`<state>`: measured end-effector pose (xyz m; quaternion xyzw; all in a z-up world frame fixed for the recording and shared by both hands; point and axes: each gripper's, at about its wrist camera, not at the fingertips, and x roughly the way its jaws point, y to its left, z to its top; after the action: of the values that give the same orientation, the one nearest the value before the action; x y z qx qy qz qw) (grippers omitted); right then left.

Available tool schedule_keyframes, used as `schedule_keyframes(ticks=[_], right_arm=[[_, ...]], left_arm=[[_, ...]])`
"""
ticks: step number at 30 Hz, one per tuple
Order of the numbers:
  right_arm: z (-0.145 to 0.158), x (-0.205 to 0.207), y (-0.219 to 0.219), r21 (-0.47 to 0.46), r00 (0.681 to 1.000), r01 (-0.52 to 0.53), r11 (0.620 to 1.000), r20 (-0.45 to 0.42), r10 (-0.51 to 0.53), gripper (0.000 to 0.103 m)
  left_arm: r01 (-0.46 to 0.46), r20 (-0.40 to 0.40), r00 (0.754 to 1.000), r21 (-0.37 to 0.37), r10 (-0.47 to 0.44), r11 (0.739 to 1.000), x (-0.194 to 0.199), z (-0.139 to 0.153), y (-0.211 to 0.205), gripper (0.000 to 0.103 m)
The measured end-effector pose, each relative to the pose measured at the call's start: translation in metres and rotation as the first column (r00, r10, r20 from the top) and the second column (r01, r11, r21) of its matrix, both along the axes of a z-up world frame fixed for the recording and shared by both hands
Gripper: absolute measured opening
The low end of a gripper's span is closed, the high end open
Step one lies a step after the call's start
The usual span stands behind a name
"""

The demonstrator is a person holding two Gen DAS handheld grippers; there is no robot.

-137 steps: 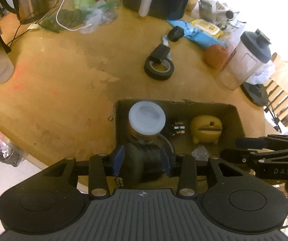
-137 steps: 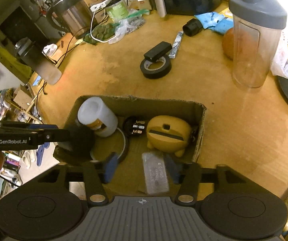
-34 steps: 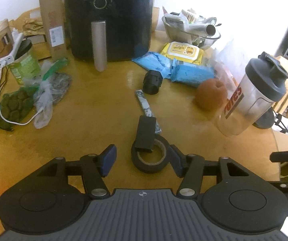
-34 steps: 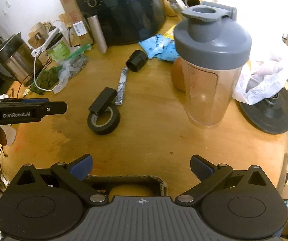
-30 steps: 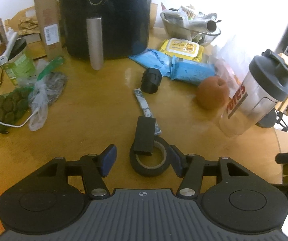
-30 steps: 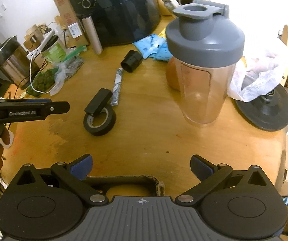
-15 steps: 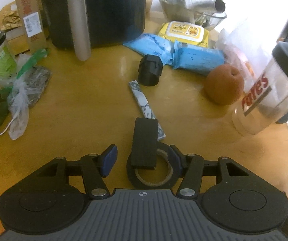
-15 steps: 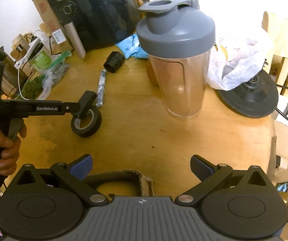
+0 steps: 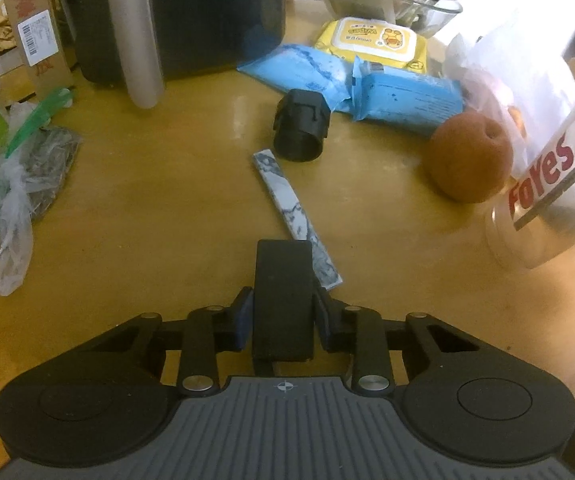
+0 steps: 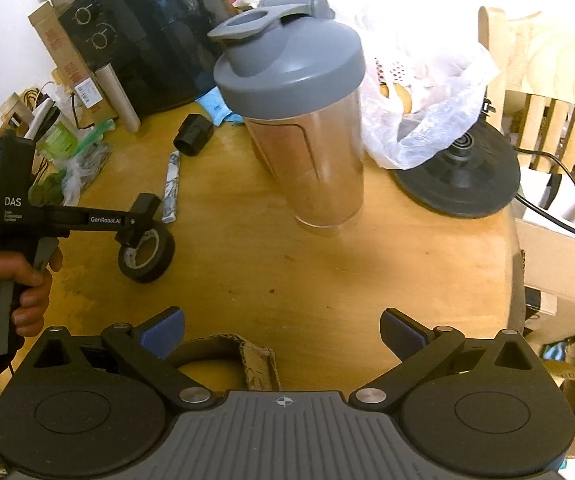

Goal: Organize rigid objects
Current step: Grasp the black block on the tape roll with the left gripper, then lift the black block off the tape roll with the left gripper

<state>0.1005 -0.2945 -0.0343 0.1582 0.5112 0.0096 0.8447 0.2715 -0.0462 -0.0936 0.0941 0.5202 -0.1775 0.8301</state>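
Observation:
My left gripper (image 9: 283, 320) is shut on a flat black block (image 9: 283, 296), gripping its sides. In the right wrist view the left gripper (image 10: 133, 222) holds that block just above a black tape roll (image 10: 147, 254) on the wooden table (image 10: 287, 280). My right gripper (image 10: 283, 330) is wide open and empty above the rim of a cardboard box (image 10: 223, 346). A marbled strip (image 9: 295, 216) and a black cylindrical part (image 9: 301, 130) lie beyond the block.
A shaker bottle with a grey lid (image 10: 303, 120) stands mid-table, an orange (image 9: 469, 158) beside it. A black air fryer (image 9: 175, 16), blue packets (image 9: 367, 84), yellow wipes (image 9: 371, 42), bagged items (image 9: 27, 176) and a black round base (image 10: 459, 172) crowd the far side.
My left gripper moved forward and closed on the black block that rested on the tape roll. My right gripper swung right and stayed open.

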Motion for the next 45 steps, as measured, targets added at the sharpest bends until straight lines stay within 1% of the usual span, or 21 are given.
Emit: schedule_keyframes(ticks=[9, 17, 22, 33, 37, 45], right_arm=[[0.002, 0.002, 0.003, -0.005, 1.0, -0.019, 1.0, 0.009, 0.019, 0.103], [0.004, 0.008, 0.018, -0.004, 0.996, -0.087, 0.996, 0.019, 0.087, 0.103], [0.005, 0.011, 0.031, -0.002, 0.99, -0.136, 0.991, 0.023, 0.136, 0.103], [0.004, 0.021, 0.059, -0.002, 0.97, -0.24, 0.971, 0.028, 0.24, 0.103], [0.004, 0.025, 0.067, -0.005, 0.962, -0.272, 0.962, 0.032, 0.272, 0.103], [0.003, 0.036, 0.079, -0.016, 0.938, -0.343, 0.939, 0.053, 0.343, 0.103]], left_arm=[[-0.021, 0.028, 0.999, -0.013, 0.021, 1.0, -0.009, 0.017, 0.009, 0.031], [-0.067, 0.045, 0.997, -0.042, 0.068, 0.997, -0.029, 0.037, 0.028, 0.031], [-0.106, 0.063, 0.992, -0.055, 0.109, 0.993, -0.049, 0.048, 0.043, 0.031], [-0.185, 0.075, 0.978, -0.092, 0.192, 0.978, -0.1, 0.067, 0.069, 0.031], [-0.221, 0.078, 0.97, -0.112, 0.23, 0.969, -0.115, 0.075, 0.078, 0.031], [-0.259, 0.086, 0.958, -0.133, 0.272, 0.957, -0.135, 0.088, 0.086, 0.031]])
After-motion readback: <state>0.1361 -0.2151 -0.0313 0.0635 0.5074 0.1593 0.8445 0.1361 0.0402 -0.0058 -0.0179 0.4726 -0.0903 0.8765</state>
